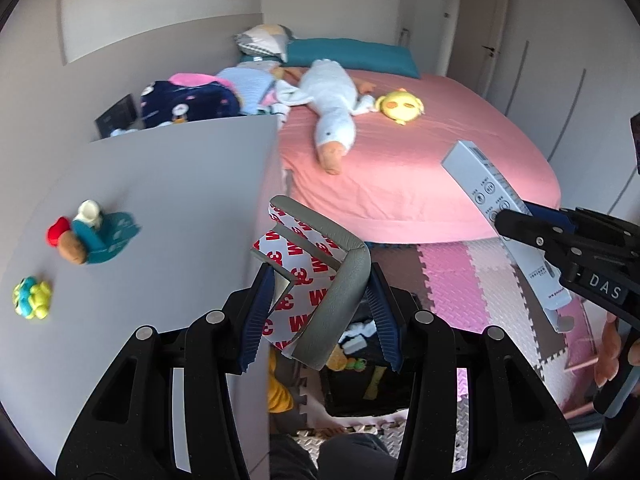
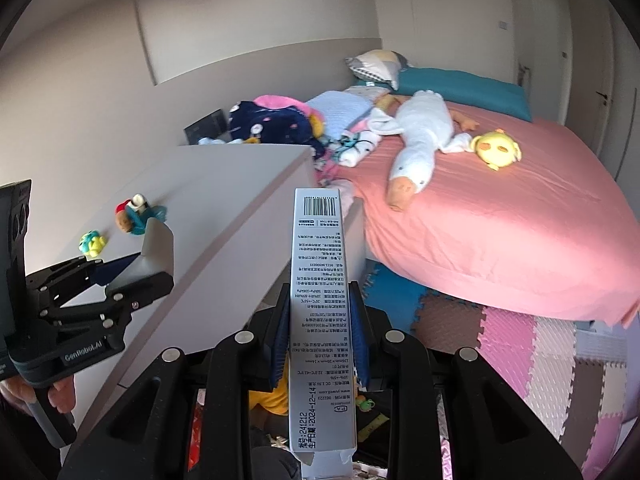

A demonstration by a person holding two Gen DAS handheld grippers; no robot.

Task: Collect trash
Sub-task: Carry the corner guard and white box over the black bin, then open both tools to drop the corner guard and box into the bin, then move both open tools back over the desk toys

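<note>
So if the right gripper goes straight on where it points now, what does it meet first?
Probably the grey cabinet's corner edge. The right gripper, shut on the long silver cardboard box, points there; the pink bed lies beyond. Depth is unclear.

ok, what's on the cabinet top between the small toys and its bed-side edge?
Nothing: the grey cabinet top is bare from the small toys to that edge, clearest in the left wrist view.

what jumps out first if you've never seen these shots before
Up close, the left hand-held gripper is shut on a grey foam corner guard with red-printed adhesive backing, and the right hand-held gripper clamps a long flat silver box with a barcode. Behind them lies a pink bed with a white goose plush stretched across it and a yellow plush beside it.
</note>
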